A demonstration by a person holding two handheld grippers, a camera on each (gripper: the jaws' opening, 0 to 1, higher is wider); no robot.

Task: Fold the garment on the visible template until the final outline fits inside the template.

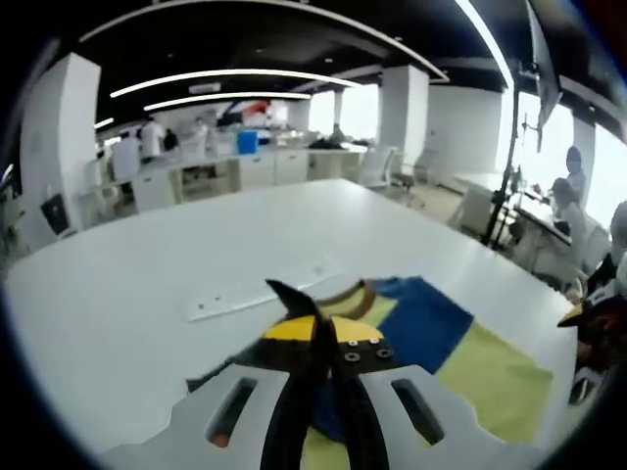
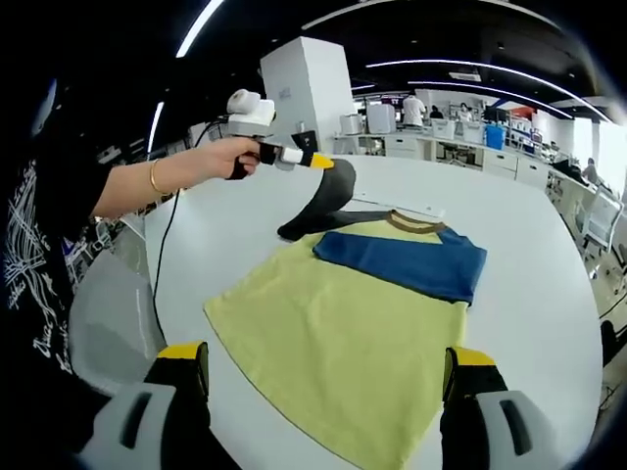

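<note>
Your T-shirt point(image 2: 353, 333) lies flat mid-bench point(image 2: 549, 284): soft yellow body, blue folded sleeve, tan ribbed collar. Your left hand-held gripper point(image 2: 328, 163) pinches the dark sleeve point(image 2: 328, 201), lifting it in a curved peak. Your right hand-held gripper point(image 2: 323, 377) hovers with jaws spread near the hem.

Open-plan office or lab. Long curved ceiling light strips point(image 1: 235, 76), white pillars point(image 2: 306, 88), rows of workstations point(image 1: 225, 171). Large white desk point(image 1: 127, 294) in foreground.
</note>
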